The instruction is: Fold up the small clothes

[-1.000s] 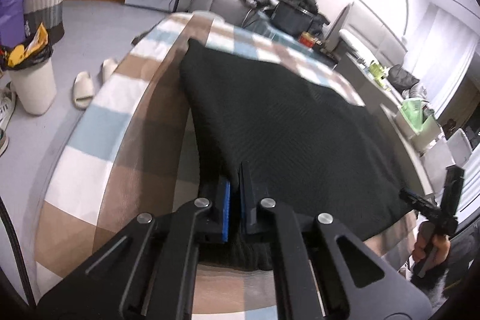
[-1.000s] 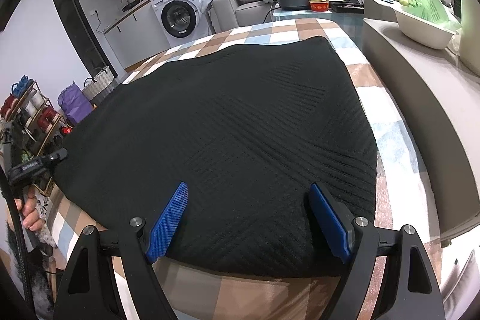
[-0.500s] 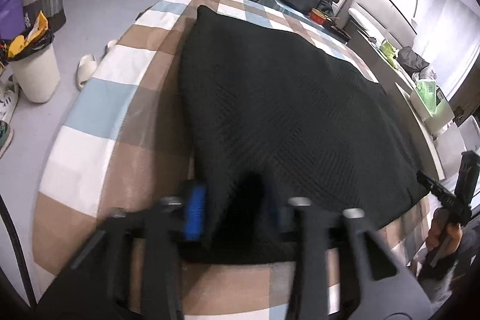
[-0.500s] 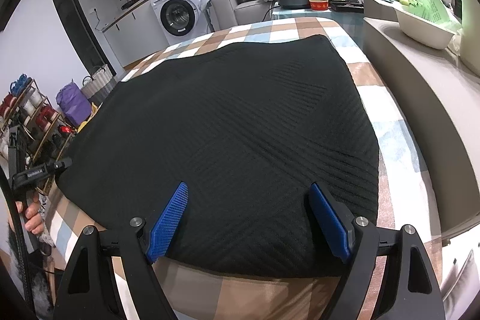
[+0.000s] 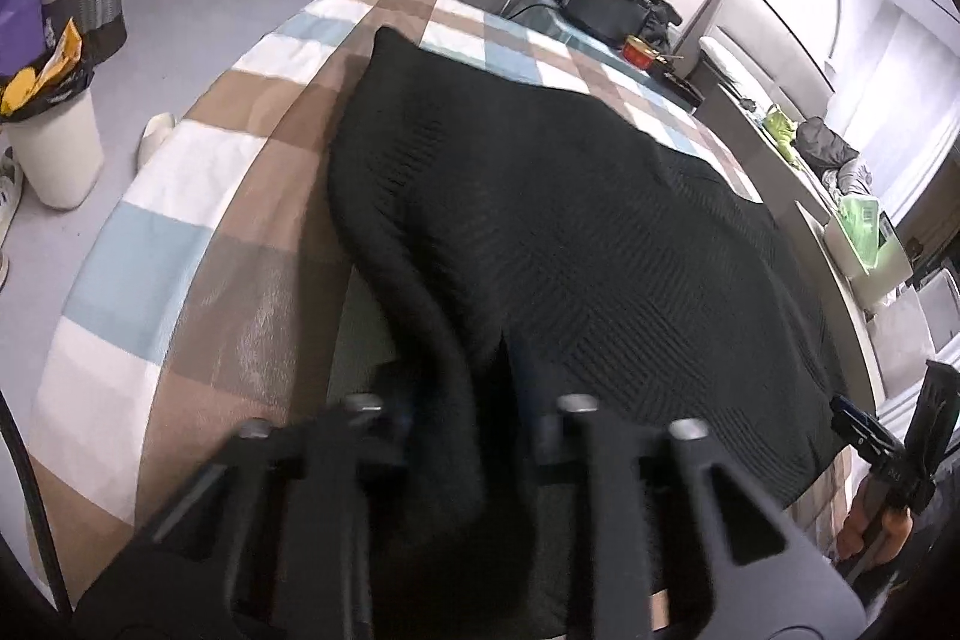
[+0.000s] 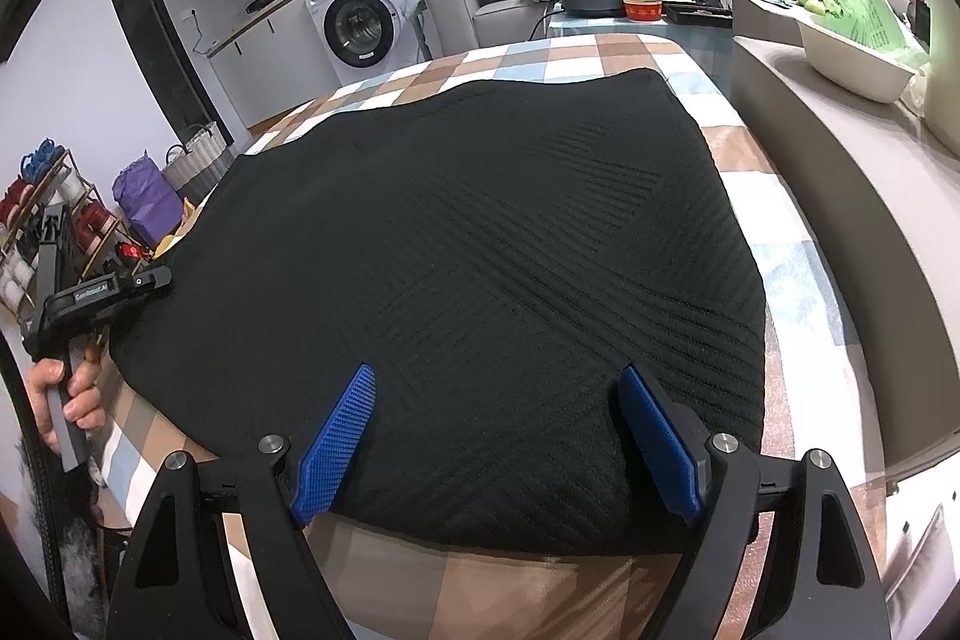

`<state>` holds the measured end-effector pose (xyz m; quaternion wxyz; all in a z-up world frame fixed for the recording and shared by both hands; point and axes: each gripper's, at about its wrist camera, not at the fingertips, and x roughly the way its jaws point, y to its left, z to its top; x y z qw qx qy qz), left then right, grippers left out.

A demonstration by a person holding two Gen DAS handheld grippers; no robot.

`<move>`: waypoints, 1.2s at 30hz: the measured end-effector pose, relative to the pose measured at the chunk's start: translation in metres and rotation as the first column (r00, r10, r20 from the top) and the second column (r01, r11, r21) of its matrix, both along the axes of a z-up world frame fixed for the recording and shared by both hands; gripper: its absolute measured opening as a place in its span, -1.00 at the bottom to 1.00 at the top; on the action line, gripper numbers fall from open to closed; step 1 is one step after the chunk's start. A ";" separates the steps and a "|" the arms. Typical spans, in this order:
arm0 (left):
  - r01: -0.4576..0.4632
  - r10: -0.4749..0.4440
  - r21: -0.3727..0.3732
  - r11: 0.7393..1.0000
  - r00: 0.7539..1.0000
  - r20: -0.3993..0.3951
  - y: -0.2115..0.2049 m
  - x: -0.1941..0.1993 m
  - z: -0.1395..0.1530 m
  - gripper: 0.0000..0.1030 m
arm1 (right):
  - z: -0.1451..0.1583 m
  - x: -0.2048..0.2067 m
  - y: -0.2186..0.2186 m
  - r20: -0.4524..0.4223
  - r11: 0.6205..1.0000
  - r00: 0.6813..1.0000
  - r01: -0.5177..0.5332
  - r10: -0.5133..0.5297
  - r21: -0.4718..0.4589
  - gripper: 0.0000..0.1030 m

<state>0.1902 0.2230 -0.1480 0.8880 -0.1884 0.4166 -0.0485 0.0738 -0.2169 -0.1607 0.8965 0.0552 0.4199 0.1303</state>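
The left hand-held gripper (image 5: 465, 418) has just been closing, with a raised fold of the black cloth (image 6: 480, 250) between its jaws. The right hand-held gripper (image 6: 498, 436) hovers spread wide over the cloth's near edge on the checked bench (image 5: 198, 220).

Left gripper (image 5: 462, 418) jaws blurred behind cloth (image 5: 540, 232)

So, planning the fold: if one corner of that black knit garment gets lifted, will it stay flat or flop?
Likely floppy: the black knit garment already bunches into a soft ridge at the left gripper. Probably grippy, given its ribbed weave. It may drag on the checked cloth.
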 end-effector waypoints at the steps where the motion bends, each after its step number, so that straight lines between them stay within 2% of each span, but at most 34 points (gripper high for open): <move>1: 0.001 -0.001 0.004 1.000 1.000 0.018 0.000 -0.002 0.002 -0.71 | 0.000 0.000 -0.001 0.000 1.000 1.000 0.001 -0.001 0.003 0.65; 4: -0.007 0.005 0.037 0.999 0.999 0.054 0.000 -0.009 0.011 -0.88 | -0.001 0.000 0.000 -0.001 1.000 1.000 0.003 -0.003 0.003 0.65; 8: -0.022 0.019 0.038 0.999 0.995 0.098 0.006 -0.019 0.026 -0.88 | 0.000 0.000 0.001 0.001 1.000 1.000 0.002 -0.002 -0.002 0.65; 9: -0.023 0.018 0.048 0.999 0.995 0.096 0.007 -0.018 0.026 -0.88 | -0.001 0.000 0.000 0.000 1.000 1.000 0.003 -0.003 0.003 0.65; 11: -0.019 0.017 0.076 0.997 1.000 0.020 0.010 -0.010 0.014 -0.87 | -0.001 -0.001 0.000 0.000 1.000 1.000 0.005 -0.005 0.001 0.65; 12: -0.022 0.024 0.070 0.997 0.999 -0.034 0.013 -0.007 0.005 -0.84 | 0.000 -0.001 0.001 0.000 1.000 1.000 0.004 -0.004 -0.003 0.65; 13: -0.026 0.029 0.060 0.998 0.998 -0.052 0.015 -0.008 0.002 -0.81 | 0.000 -0.002 0.001 0.002 1.000 1.000 0.001 -0.001 -0.007 0.65; 15: -0.039 0.041 0.038 0.999 0.998 -0.041 0.021 -0.016 0.002 -0.67 | 0.001 -0.003 0.001 0.005 1.000 1.000 0.000 0.000 -0.007 0.65; 18: -0.080 0.083 0.084 0.993 0.996 -0.028 0.029 -0.034 0.015 -0.48 | 0.000 -0.003 -0.002 0.001 1.000 1.000 0.010 -0.010 0.002 0.65; 20: -0.097 0.100 0.077 0.992 0.995 -0.025 0.035 -0.051 0.022 -0.32 | 0.000 -0.004 -0.001 0.003 1.000 1.000 0.008 -0.008 0.000 0.65; 25: -0.115 0.116 0.043 0.992 0.993 -0.023 0.042 -0.083 0.024 -0.21 | -0.001 -0.003 -0.002 0.003 1.000 1.000 0.006 -0.006 0.007 0.65; 28: -0.090 0.091 0.029 0.996 0.994 -0.052 0.034 -0.085 0.013 -0.21 | 0.000 -0.003 -0.001 0.002 1.000 1.000 0.000 0.000 0.012 0.66; 30: -0.077 0.078 0.009 0.997 0.996 -0.036 0.028 -0.082 0.008 -0.21 | 0.001 -0.003 -0.002 0.003 1.000 1.000 -0.004 0.004 0.014 0.66; 31: -0.073 0.073 0.020 0.997 0.997 -0.021 0.024 -0.080 0.007 -0.26 | 0.001 -0.004 -0.002 0.003 1.000 1.000 -0.003 0.003 0.013 0.66; 32: -0.066 0.067 0.040 0.997 0.998 -0.014 0.020 -0.078 0.007 -0.50 | 0.001 -0.004 -0.002 0.003 1.000 1.000 -0.002 0.002 0.012 0.66; 34: -0.051 0.050 0.063 0.997 0.999 0.006 0.013 -0.077 0.010 -0.76 | 0.002 -0.003 -0.002 0.004 1.000 1.000 -0.004 0.004 0.010 0.66; 36: -0.039 0.037 0.075 0.996 0.999 0.037 0.011 -0.081 0.017 -0.82 | 0.001 -0.002 -0.002 0.004 1.000 1.000 -0.002 0.002 0.009 0.66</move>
